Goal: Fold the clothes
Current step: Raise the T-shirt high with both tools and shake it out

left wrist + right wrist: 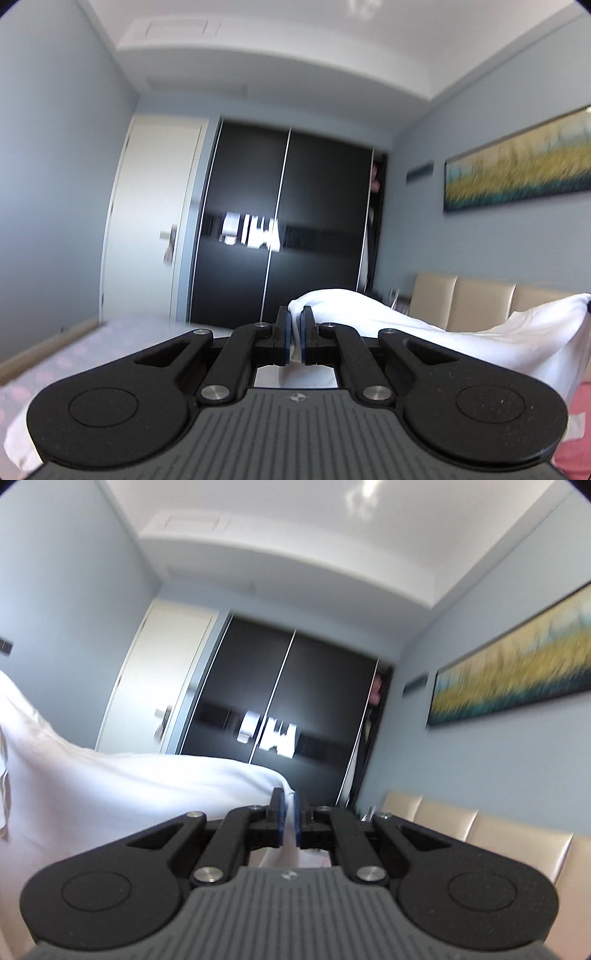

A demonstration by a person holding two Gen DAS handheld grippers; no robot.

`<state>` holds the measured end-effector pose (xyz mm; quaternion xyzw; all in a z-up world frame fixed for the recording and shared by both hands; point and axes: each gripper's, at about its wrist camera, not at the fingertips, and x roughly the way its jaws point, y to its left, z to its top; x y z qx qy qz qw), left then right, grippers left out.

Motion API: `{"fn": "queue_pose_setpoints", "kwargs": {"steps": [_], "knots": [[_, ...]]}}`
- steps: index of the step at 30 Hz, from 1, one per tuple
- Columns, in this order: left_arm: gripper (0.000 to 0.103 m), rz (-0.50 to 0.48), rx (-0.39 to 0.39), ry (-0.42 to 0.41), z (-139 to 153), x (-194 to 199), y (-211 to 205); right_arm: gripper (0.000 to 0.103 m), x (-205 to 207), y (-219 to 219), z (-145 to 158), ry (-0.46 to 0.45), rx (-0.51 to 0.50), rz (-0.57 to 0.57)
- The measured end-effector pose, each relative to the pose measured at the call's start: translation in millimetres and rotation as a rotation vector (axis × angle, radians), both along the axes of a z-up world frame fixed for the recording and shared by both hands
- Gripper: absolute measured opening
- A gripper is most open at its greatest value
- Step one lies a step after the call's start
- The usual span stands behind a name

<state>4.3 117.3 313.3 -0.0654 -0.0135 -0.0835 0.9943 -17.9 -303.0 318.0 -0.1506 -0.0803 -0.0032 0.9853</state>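
Holding, left view: left gripper [294, 325] is clamped on a white garment [424, 332]; a fold of cloth is pinched between the blue pads [286, 338].
Garment edge: from the pads it runs out to 3 o'clock, rising to a peak at the frame's right edge.
Open room: wardrobe [291, 221] at 12 o'clock, door [147, 221] at 10, well apart from the tool.
Bed [55, 354]: at 8 o'clock, below.

Holding, right view: right gripper [287, 812] is clamped on the same garment [129, 786].
Garment edge: spreads to 9 o'clock, climbing to the left edge.
Open room: headboard [461, 830] at 4 o'clock; painting [517, 664] at 2.
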Motion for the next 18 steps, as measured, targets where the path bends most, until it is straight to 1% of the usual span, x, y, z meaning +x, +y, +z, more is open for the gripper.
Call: {"fn": "queue_pose_setpoints", "kwargs": {"steps": [3, 4, 8, 13, 16, 18], "knots": [[0.003, -0.007, -0.021, -0.108, 28.8, -34.5, 4.3, 0.006, -28.1, 4.5, 38.6, -0.1, 0.011, 0.008], [0.003, -0.002, -0.029, -0.128, 33.5, -42.7, 6.3, 0.006, -37.0, 6.5, 48.2, -0.126, 0.012, 0.014], [0.003, 0.016, -0.05, -0.207, 48.0, -74.8, 11.6, 0.006, -69.4, 15.6, 71.2, -0.204, -0.005, 0.035], [0.003, 0.019, -0.036, -0.309, 49.8, -115.0, 2.4, 0.006, -104.0, 13.7, 71.6, -0.281, -0.019, 0.017], [0.003, 0.028, -0.046, -0.375, 53.6, -141.2, -0.5, 0.006, -126.7, 10.4, 68.3, -0.312, -0.023, 0.02], [0.003, 0.026, -0.057, -0.407, 56.4, -152.6, -3.3, 0.006, -141.8, 8.9, 64.2, -0.354, -0.035, 0.017]]}}
